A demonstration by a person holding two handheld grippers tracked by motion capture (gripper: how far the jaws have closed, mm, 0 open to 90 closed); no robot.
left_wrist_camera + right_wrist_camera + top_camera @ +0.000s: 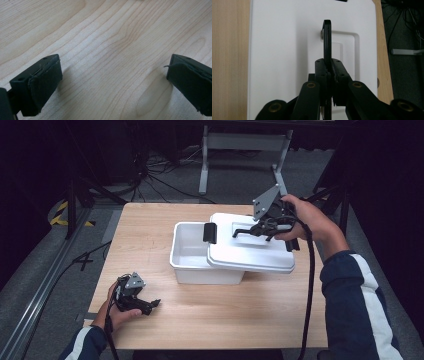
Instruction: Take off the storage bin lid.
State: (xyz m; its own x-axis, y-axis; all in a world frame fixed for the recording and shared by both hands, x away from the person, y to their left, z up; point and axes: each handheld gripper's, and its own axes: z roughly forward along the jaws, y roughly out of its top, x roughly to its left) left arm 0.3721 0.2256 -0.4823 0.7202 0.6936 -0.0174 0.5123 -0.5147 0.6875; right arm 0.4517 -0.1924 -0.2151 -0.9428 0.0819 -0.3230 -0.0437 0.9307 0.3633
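Your right tool (240,232) is pinching the thin black handle (327,40) of the white lid (260,255), its jaws pressed tight on either side of it. The lid sits askew on the white bin (192,257), covering the bin's right part and overhanging its right edge, so the left part of the bin lies open. Your left tool (150,305) rests on the bench (240,315) well to the left of the bin and nearer to you, jaws spread wide over bare wood.
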